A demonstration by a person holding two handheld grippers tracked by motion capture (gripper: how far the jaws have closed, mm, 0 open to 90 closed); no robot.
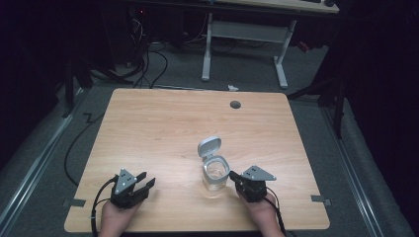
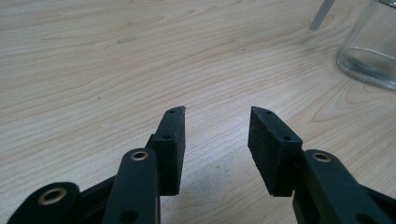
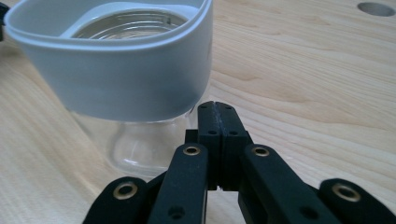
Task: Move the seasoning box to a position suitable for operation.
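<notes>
Left tongs (image 1: pixel 146 179) sat near the tabletop's (image 1: pixel 163 123) front-left corner, jaws spread wide with nothing between them, bare wood in the gap in the left gripper view (image 2: pixel 216 135). Right tongs (image 1: pixel 233 175) were at the front edge, right of centre, jaws pressed flat together and gripping nothing (image 3: pixel 218 122), tips just beside the glass jar (image 1: pixel 215 174); couldn't tell if touching. Jar stood upright between both tongs, nearer the right one, grey-white collar on top, flip lid (image 1: pixel 209 146) hinged open toward the far edge. Round grommet hole (image 1: pixel 235 104) near the far edge.
</notes>
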